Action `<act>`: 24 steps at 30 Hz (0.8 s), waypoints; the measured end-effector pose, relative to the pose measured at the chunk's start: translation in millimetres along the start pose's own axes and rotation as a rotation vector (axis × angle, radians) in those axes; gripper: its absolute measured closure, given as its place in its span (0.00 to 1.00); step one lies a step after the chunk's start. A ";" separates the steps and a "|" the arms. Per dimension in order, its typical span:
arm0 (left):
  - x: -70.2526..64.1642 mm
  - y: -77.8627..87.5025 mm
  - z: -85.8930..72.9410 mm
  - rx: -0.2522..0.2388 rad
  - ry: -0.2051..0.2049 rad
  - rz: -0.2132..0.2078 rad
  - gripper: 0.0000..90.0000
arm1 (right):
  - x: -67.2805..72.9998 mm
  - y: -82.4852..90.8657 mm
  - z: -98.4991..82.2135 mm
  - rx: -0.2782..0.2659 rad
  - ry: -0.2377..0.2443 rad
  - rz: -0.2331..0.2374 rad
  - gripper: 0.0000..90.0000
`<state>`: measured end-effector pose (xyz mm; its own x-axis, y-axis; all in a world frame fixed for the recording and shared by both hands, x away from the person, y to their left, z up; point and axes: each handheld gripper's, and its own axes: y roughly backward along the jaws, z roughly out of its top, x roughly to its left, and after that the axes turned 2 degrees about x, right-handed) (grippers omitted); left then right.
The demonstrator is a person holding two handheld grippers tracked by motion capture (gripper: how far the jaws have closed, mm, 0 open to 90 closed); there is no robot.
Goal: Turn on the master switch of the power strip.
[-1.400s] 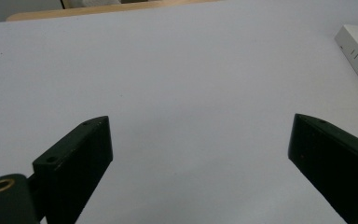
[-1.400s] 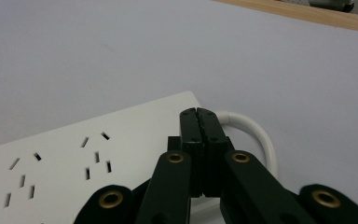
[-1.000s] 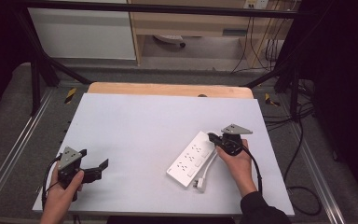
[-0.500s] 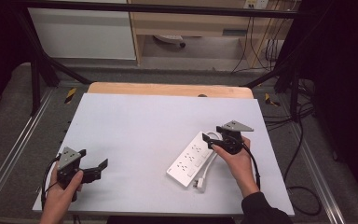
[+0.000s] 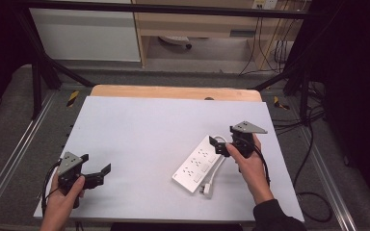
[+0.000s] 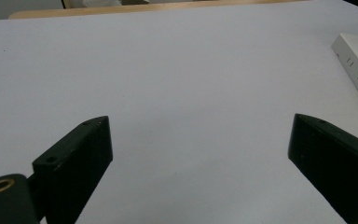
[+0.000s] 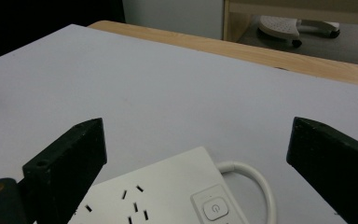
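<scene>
Table (image 5: 139, 130) surface, pale grey, is taking up the middle of the high view, with its wooden edge running along the top. Lying slantwise at centre right of that view is the white power strip (image 5: 198, 163), flat on the table, its cable (image 5: 211, 179) looping round its lower end with the plug beside it. In my right gripper view the strip's end with the power button (image 7: 213, 208) is sitting at the bottom centre, below and between my jaws.

My right tongs (image 5: 224, 144) have just been opening and are now standing spread wide, nothing between them; a second ago they were pressed down at the strip's upper end, and now they are hovering just above it. I am judging that the press or grip on the strip is finished and I am letting go.

My left tongs (image 5: 99, 174) are resting at lower left, spread and empty, well apart from the strip.
</scene>
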<state>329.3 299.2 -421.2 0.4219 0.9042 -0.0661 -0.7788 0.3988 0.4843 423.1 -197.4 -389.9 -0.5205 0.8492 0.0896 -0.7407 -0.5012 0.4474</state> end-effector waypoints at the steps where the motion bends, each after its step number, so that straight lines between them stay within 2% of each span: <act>1: -0.2 0.4 0.0 0.000 -0.001 -0.001 0.07 | -0.2 1.6 0.4 -0.004 -0.004 0.001 0.06; 12: 0.8 2.5 -0.3 -0.004 0.016 -0.012 0.07 | -4.9 15.6 4.3 -0.026 -0.005 0.024 0.08; 24: 3.1 6.6 -1.0 -0.012 0.027 -0.014 0.07 | -7.0 27.8 3.0 -0.047 0.002 0.019 0.07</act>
<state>325.0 304.8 -419.0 0.4204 0.9022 -0.0967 -0.7783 0.4134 0.4726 407.4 -216.8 -375.4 -0.5356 0.8390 0.0963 -0.7494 -0.5247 0.4037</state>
